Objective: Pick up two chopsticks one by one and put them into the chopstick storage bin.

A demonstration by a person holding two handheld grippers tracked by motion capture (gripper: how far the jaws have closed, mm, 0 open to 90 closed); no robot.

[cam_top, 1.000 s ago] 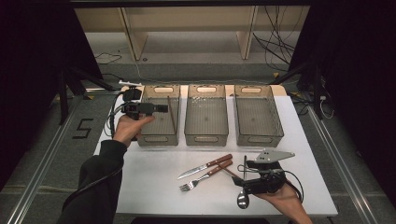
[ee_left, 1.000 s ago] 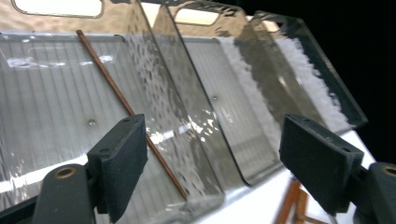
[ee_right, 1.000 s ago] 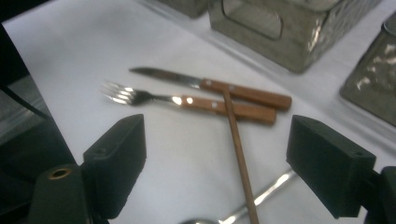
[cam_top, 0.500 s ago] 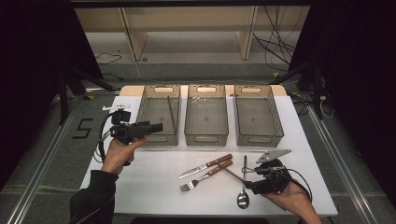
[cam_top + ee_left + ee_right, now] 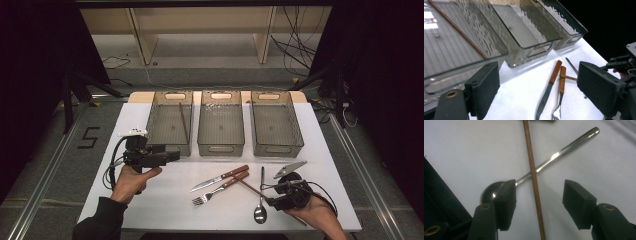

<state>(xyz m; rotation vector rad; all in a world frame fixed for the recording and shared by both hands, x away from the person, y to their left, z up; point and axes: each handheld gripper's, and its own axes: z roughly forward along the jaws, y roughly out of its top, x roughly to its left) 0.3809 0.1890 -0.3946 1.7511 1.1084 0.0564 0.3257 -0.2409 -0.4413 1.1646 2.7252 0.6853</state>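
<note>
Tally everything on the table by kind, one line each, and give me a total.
Clear bins: 3
Brown chopsticks: 2, one in the left bin, one on the table
Knife: 1
Fork: 1
Spoon: 1
Total: 8

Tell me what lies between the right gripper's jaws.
In the right gripper view, a brown chopstick runs between the right gripper's open jaws, untouched by either, crossing over the spoon.

Bright table, dark surroundings, soft blur
</note>
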